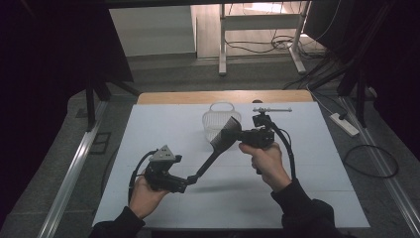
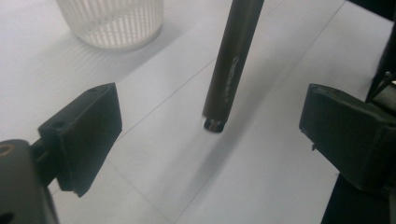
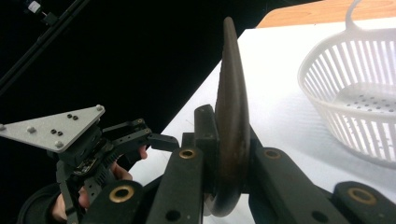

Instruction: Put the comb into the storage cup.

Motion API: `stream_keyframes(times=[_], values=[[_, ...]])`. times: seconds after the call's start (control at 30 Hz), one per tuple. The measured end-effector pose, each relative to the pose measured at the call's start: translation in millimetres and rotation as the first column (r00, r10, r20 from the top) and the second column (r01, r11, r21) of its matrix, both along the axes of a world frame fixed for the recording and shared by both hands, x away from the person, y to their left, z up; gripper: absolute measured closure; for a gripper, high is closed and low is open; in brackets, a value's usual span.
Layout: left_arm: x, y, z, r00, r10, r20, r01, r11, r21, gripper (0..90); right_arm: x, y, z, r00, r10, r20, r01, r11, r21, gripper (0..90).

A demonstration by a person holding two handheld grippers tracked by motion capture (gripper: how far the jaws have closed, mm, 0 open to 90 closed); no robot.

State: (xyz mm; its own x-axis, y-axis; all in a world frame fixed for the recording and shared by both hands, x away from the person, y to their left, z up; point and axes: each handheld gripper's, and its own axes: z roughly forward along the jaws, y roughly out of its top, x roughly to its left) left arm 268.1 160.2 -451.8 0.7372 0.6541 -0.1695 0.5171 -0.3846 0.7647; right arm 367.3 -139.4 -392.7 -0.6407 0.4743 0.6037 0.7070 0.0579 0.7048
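A dark comb (image 1: pixel 223 141) with a long handle slants over the white table top (image 1: pixel 163 124). My right gripper (image 1: pixel 242 135) is shut on its toothed head, and the comb's spine (image 3: pixel 231 116) stands upright between the jaws of the right gripper (image 3: pixel 231 154). The handle (image 2: pixel 233 60) runs down to my left gripper (image 1: pixel 185 183). My left gripper (image 2: pixel 212 140) is open, with its jaws wide apart. The handle's end hangs between them, just above the table, touching neither. The left gripper (image 3: pixel 156 140) sits low and left in the right gripper view.
A white slatted plastic basket (image 1: pixel 218 119) stands just behind the comb's head, near the right gripper. It appears again as the basket (image 2: pixel 112 18) and the basket (image 3: pixel 355 93). A wooden edge (image 1: pixel 198 96) borders the table's far side. Dark curtains flank both sides.
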Motion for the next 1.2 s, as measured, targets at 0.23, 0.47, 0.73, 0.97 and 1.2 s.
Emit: stream_keyframes(times=[0.23,0.47,0.73,0.97,1.2], values=[[-4.6,7.2,0.8,1.0,0.008,-0.003,-0.008,0.9999,-0.011,3.2,3.5,-2.3,4.5,1.0,-0.003,0.006,0.003,1.0,0.007,85.7],[-10.6,16.9,-1.1,0.9999,0.014,-0.001,-0.014,0.9998,-0.012,1.7,7.1,-4.2,9.9,0.9998,-0.012,0.017,0.012,1.0,-0.001,85.7],[-18.4,24.4,-3.4,1.0,-0.001,-0.002,0.001,1.0,-0.005,0.9,13.5,-8.5,17.4,0.9988,-0.038,0.031,0.038,0.999,0.004,85.7],[-25.9,33.1,-5.0,0.9999,-0.004,-0.013,0.003,0.9996,-0.028,0.6,20.1,-11.5,23.3,0.9971,-0.064,0.042,0.063,0.998,0.006,85.7],[-32.5,44.0,-6.8,0.9997,0.013,-0.023,-0.014,0.9991,-0.04,0.9,26.8,-12.1,28.1,0.9954,-0.084,0.048,0.084,0.996,-0.002,85.7]])
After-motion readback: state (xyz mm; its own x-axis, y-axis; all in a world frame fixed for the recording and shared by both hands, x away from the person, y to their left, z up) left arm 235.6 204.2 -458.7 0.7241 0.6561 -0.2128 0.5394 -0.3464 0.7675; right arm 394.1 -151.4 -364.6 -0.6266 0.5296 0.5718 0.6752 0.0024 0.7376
